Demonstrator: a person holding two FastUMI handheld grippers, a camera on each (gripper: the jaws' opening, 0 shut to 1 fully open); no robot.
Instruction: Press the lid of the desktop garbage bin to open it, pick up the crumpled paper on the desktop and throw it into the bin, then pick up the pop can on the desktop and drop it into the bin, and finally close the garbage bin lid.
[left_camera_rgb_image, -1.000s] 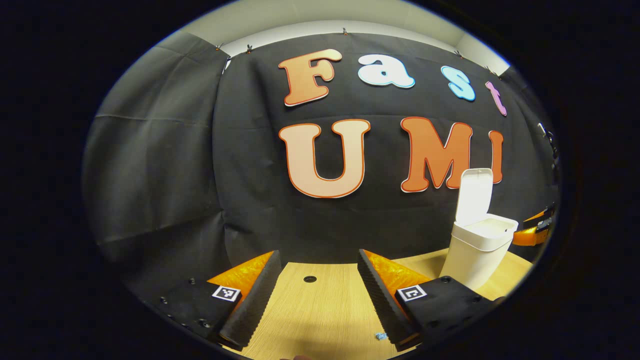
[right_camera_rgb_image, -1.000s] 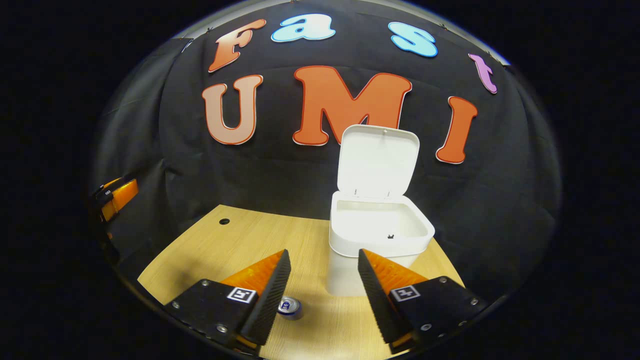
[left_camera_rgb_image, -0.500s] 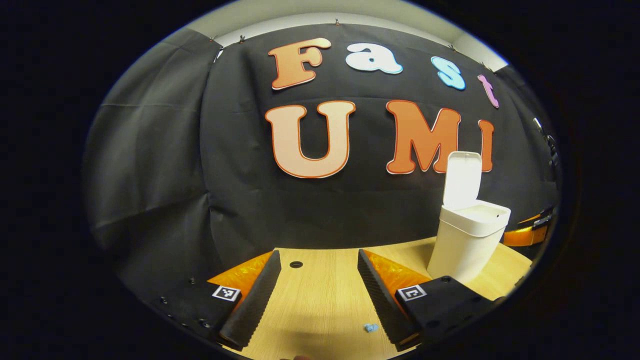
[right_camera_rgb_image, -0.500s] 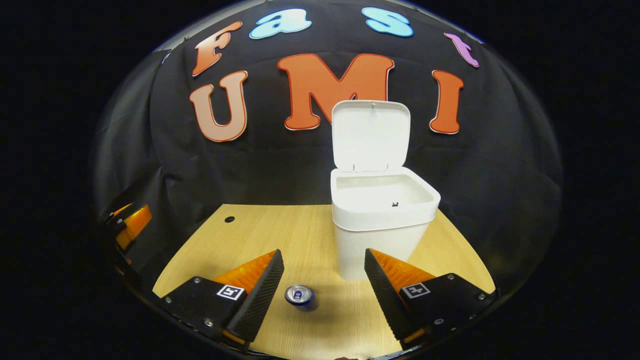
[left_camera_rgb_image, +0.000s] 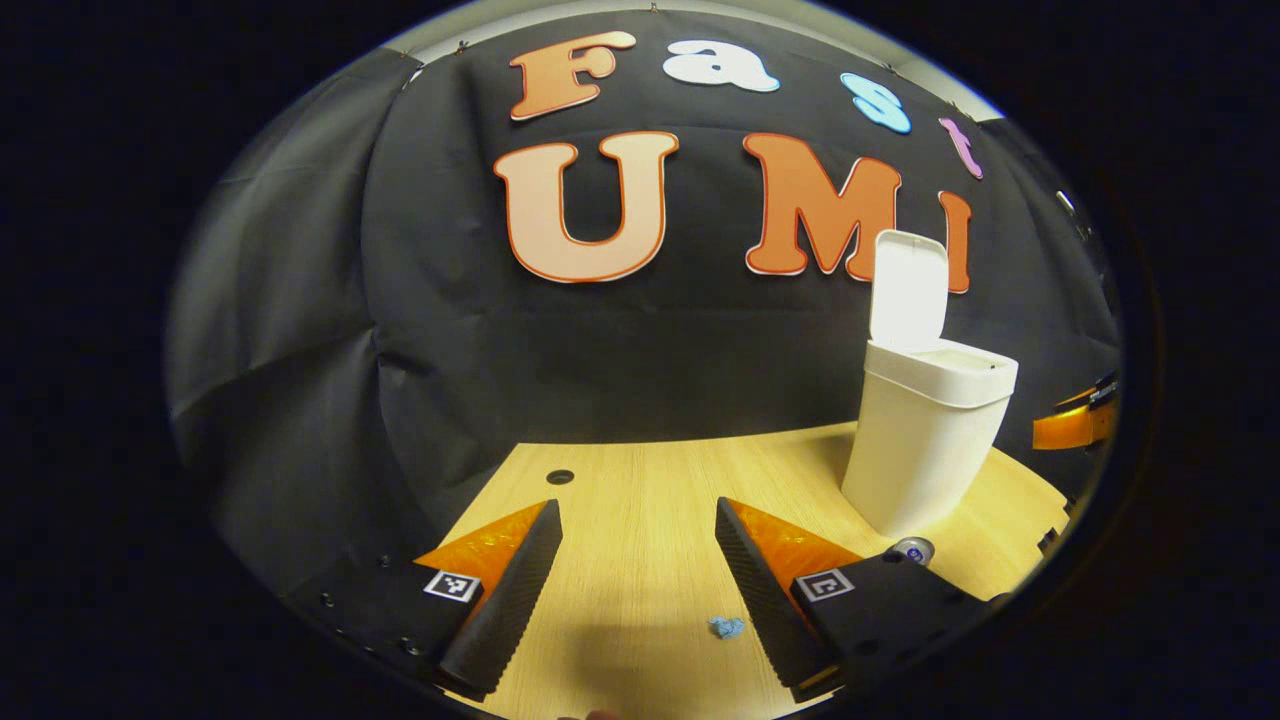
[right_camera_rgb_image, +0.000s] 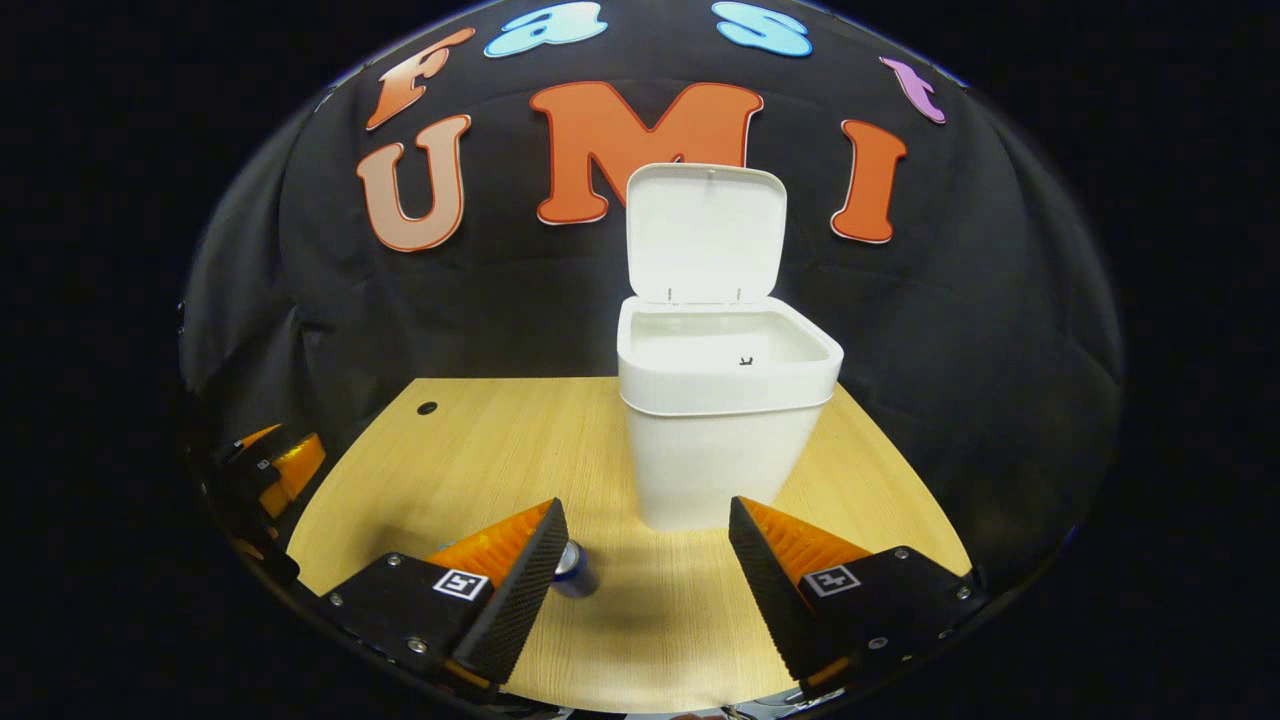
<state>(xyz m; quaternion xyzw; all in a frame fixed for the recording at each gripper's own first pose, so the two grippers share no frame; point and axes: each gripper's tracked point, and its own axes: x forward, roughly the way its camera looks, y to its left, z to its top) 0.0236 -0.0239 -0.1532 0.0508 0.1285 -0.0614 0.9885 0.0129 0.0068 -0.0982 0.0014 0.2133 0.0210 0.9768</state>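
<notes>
Between my left gripper's (left_camera_rgb_image: 638, 585) wide, empty fingers lies the crumpled paper (left_camera_rgb_image: 727, 627), near the right finger. Bin (right_camera_rgb_image: 715, 420) lid (right_camera_rgb_image: 706, 235) is up. Next I go down and pinch it.

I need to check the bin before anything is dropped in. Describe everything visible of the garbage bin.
The garbage bin is white and looks like smooth plastic, its body tapering toward the base below a wider rim band. Its lid stands upright, hinged at the back, so the mouth is open. A small dark mark shows inside the rim. It stands upright on the wooden desktop, nothing touching it; the pop can lies apart.
</notes>
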